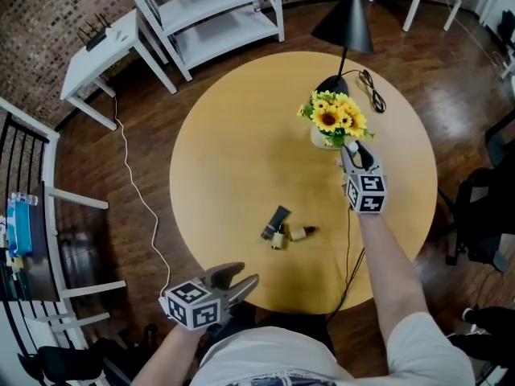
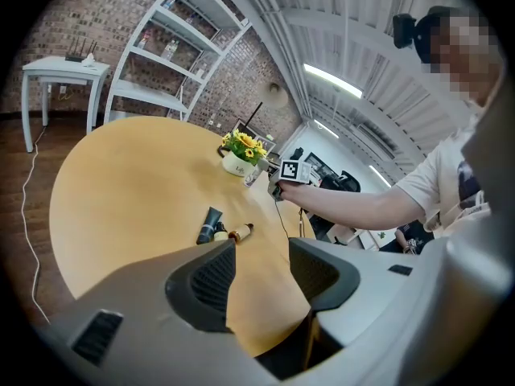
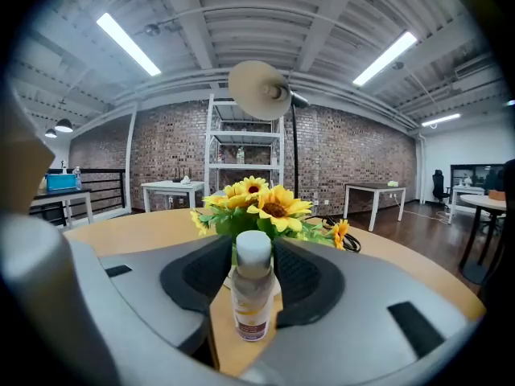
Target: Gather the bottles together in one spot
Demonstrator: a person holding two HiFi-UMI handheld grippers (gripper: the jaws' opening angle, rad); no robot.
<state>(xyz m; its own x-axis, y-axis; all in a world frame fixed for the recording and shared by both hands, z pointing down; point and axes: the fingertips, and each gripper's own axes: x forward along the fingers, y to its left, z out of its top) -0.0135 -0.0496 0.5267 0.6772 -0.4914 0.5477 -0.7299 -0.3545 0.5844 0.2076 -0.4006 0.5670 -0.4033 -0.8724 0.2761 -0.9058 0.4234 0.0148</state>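
A small clear bottle with a white cap point(image 3: 252, 296) stands upright on the round wooden table point(image 1: 233, 143), just in front of the sunflower pot point(image 1: 331, 123). My right gripper point(image 1: 348, 153) is open around it, a jaw close on each side. Nearer the table's front lie a dark tube point(image 1: 275, 222), a small pale bottle point(image 1: 278, 240) and an amber bottle point(image 1: 299, 232), close together. My left gripper point(image 1: 241, 278) hangs open and empty at the table's front edge, with those bottles ahead of it point(image 2: 209, 225).
A black lamp point(image 1: 346, 14) stands behind the flowers, its base and coiled cord point(image 1: 372, 91) on the table. A thin cable point(image 1: 351, 240) runs off the front edge. White shelving point(image 1: 217, 14) and a small white table point(image 1: 105, 55) stand beyond.
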